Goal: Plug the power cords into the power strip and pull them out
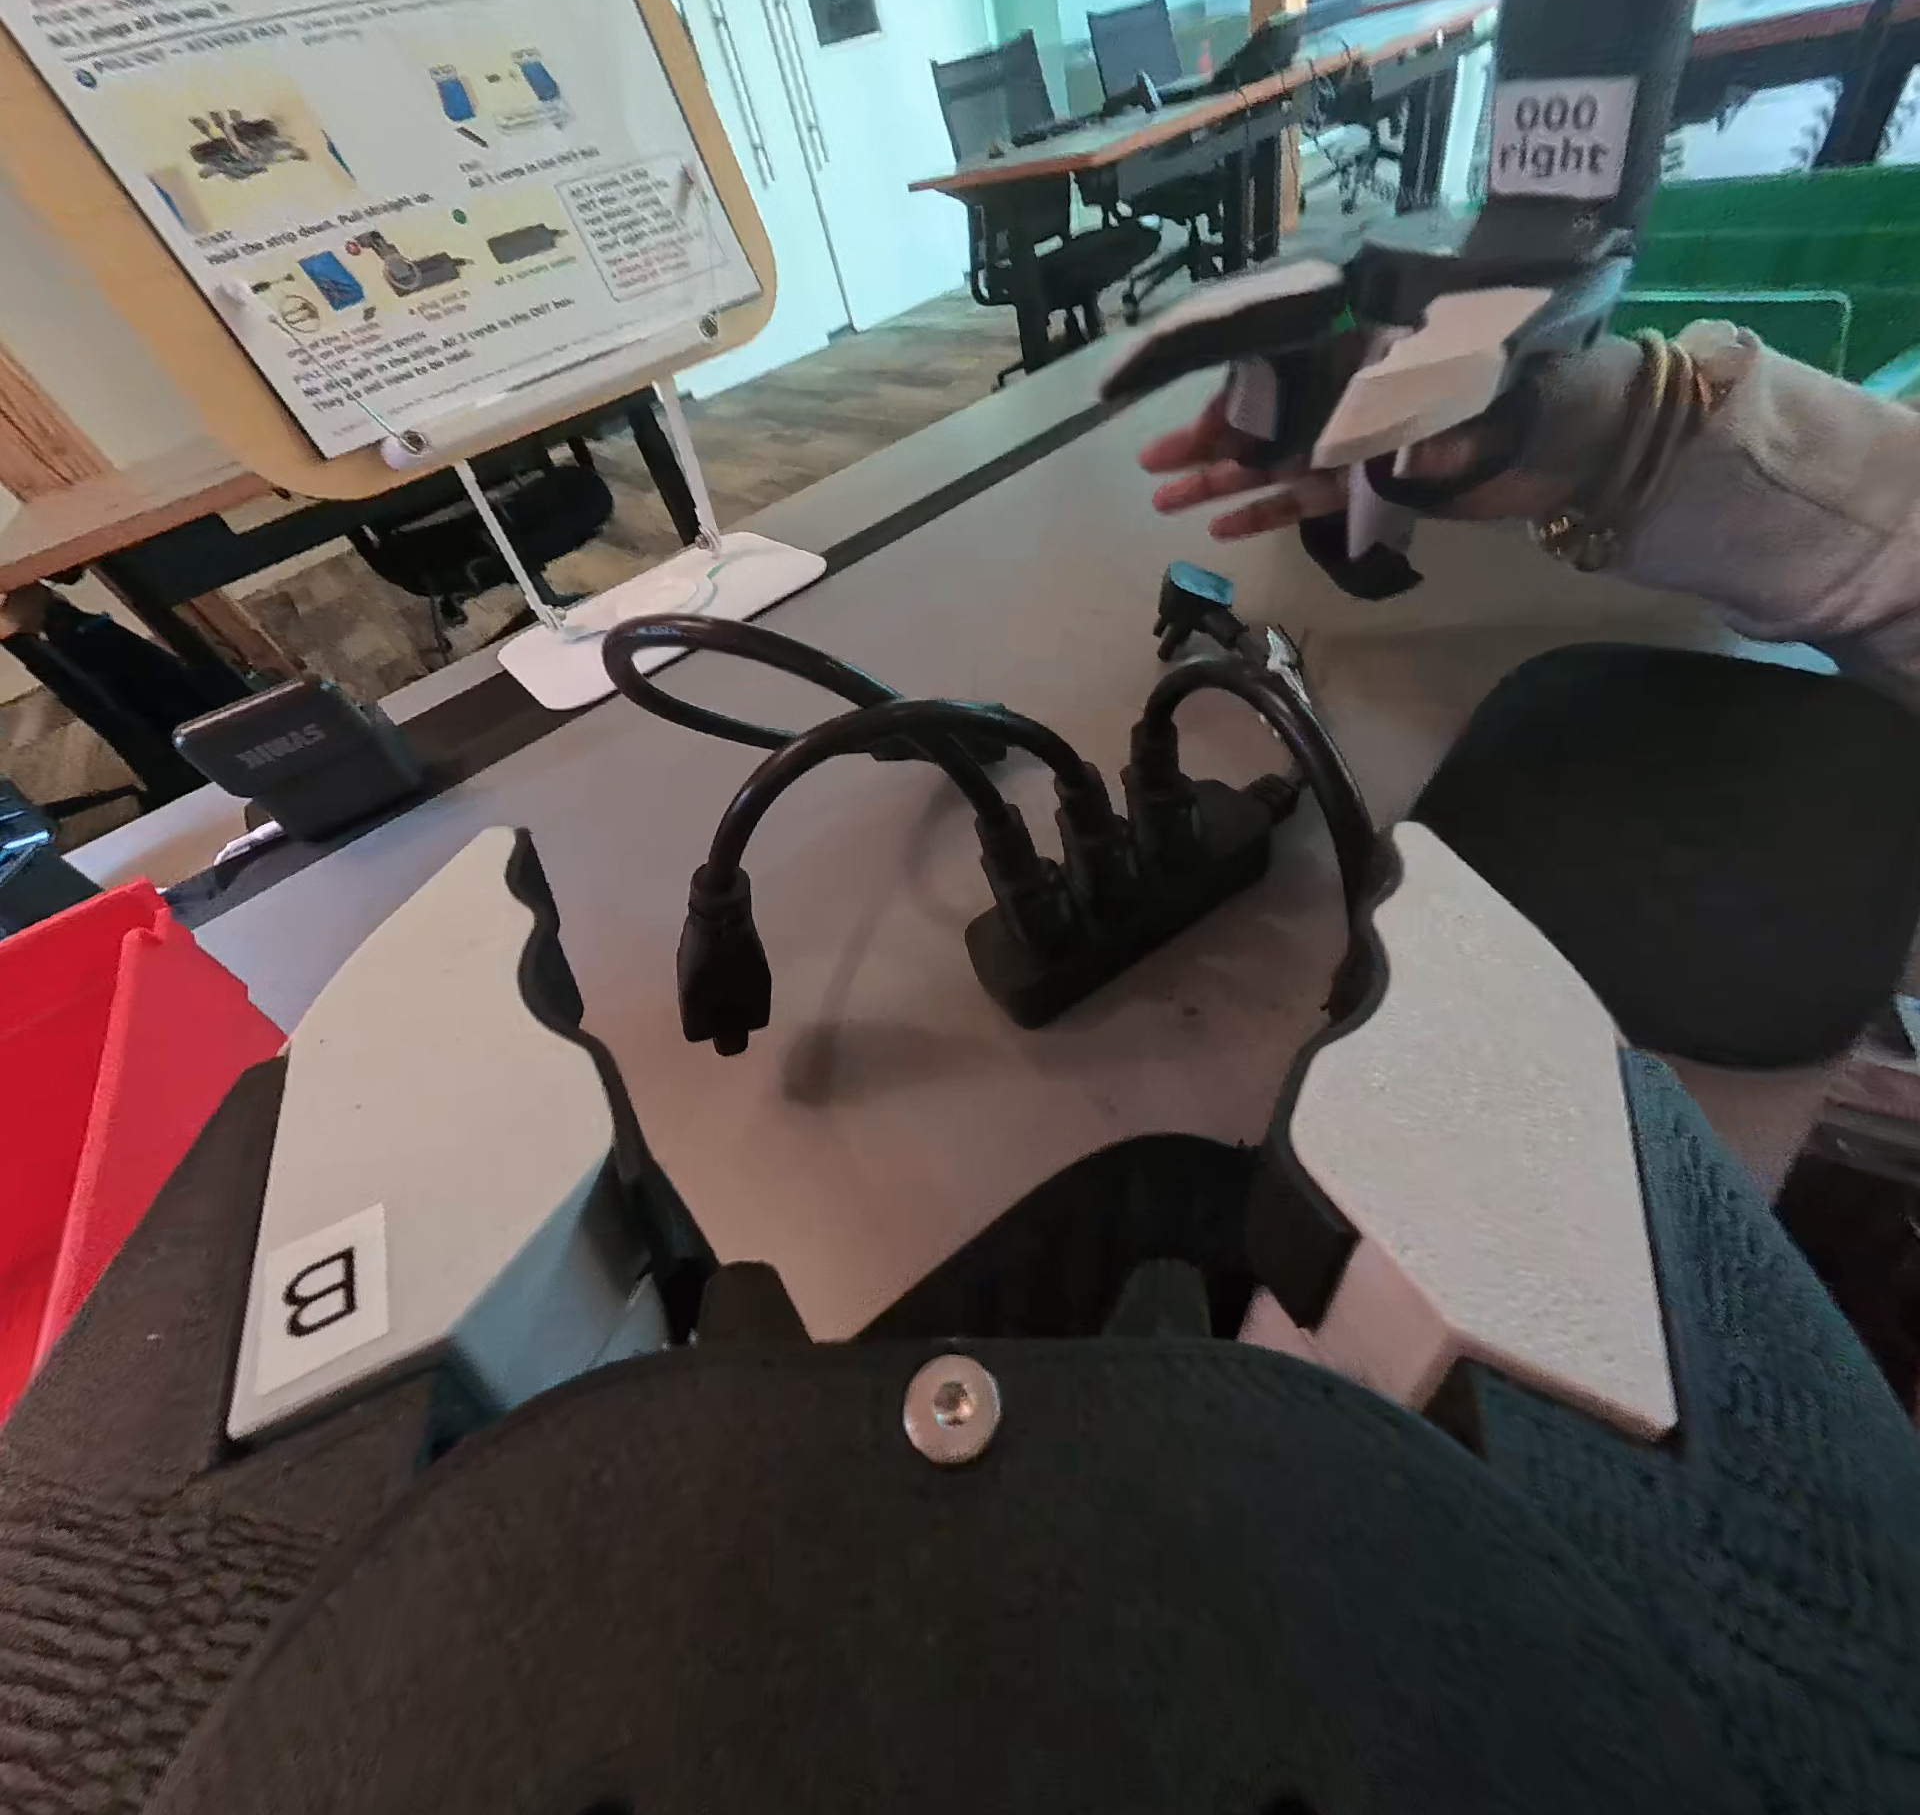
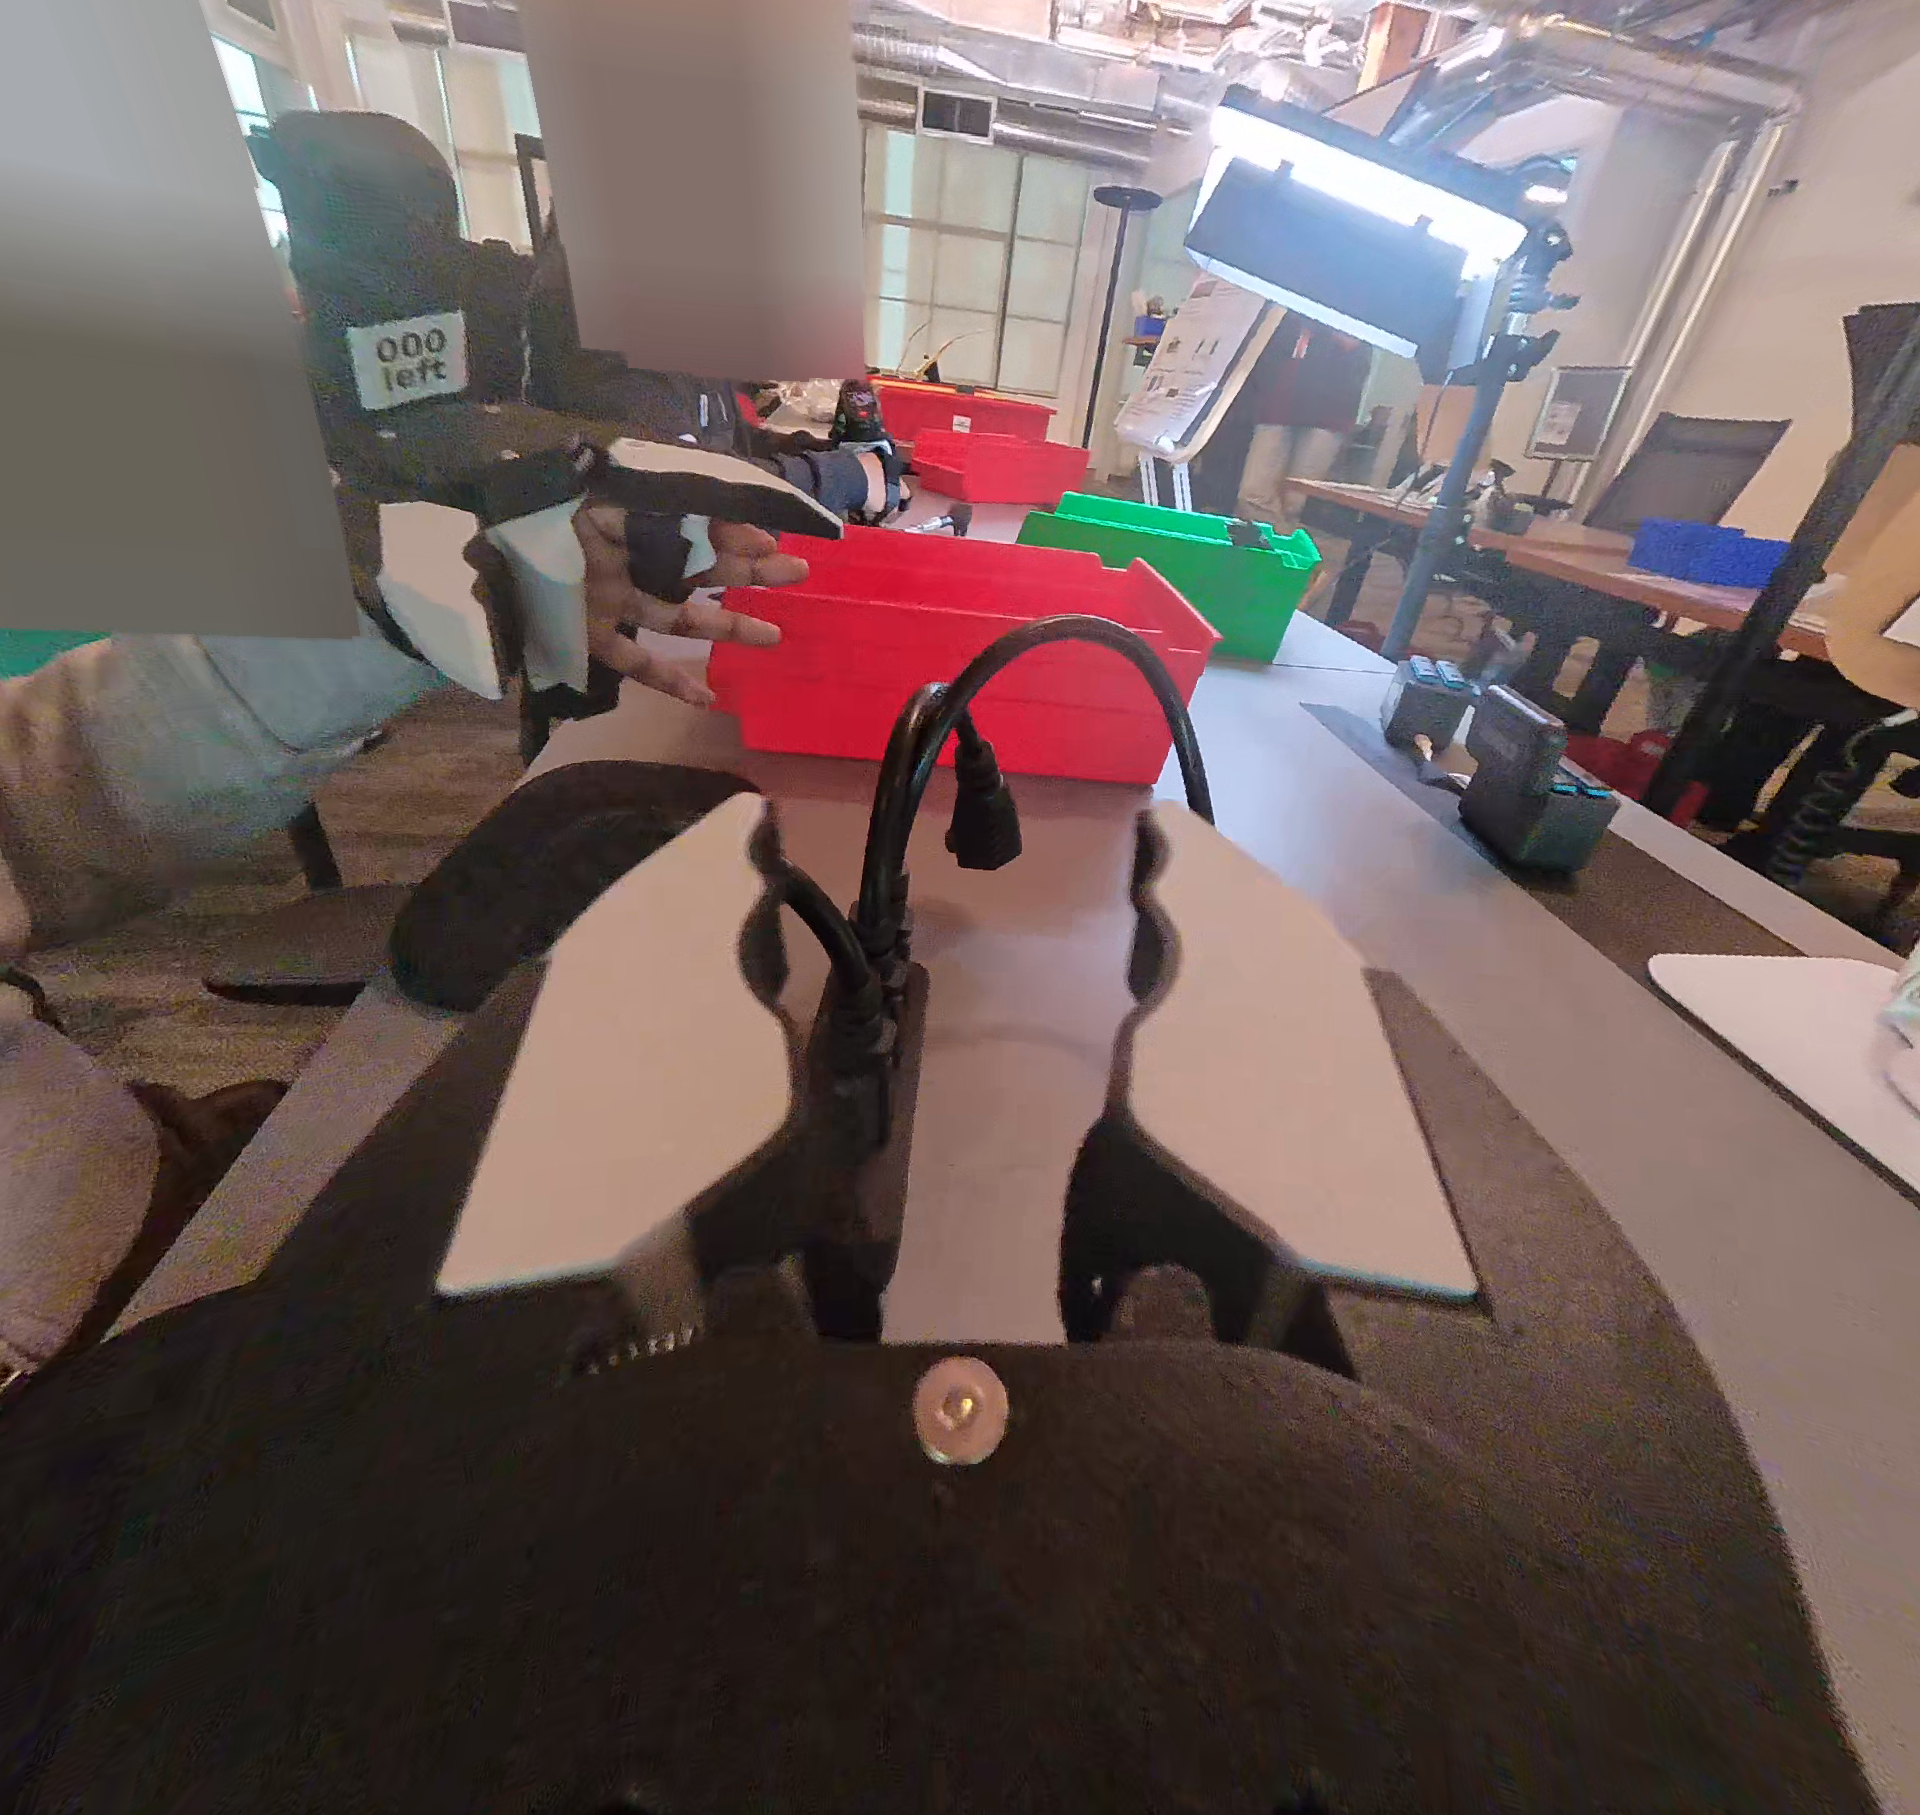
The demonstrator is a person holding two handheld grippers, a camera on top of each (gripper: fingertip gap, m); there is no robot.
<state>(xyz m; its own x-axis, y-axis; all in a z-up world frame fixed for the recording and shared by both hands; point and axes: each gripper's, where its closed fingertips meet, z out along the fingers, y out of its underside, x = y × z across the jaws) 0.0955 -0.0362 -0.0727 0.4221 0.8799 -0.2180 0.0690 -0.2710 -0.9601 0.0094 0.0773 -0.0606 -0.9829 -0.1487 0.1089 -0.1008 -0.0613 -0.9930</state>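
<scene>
Sitting on the grey bench (image 1: pixel 987 539), the short black plastic power strip (image 1: pixel 1122 924) carries three stiff black rubber-sheathed power cords (image 1: pixel 1039 830) plugged upright in a row, each arching away from it. One free connector end (image 1: pixel 724 965) hangs just beside the strip; another plug (image 1: pixel 1195 602) lies beyond it. The strip looks light, so it would likely lift when a plug is pulled unless it is pinned down. The cords look springy and slick; the moulded plug bodies at the strip, ribbed and rigid, seem the best place to grip.

The left tool (image 1: pixel 951 892) is spread wide and empty near the strip; the right tool (image 2: pixel 951 872) is likewise spread and empty, straddling the strip (image 2: pixel 868 1069).

Both tools wear white printed stickers, and an instruction board (image 1: pixel 364 155) stands behind the strip; I leave their wording out.
</scene>
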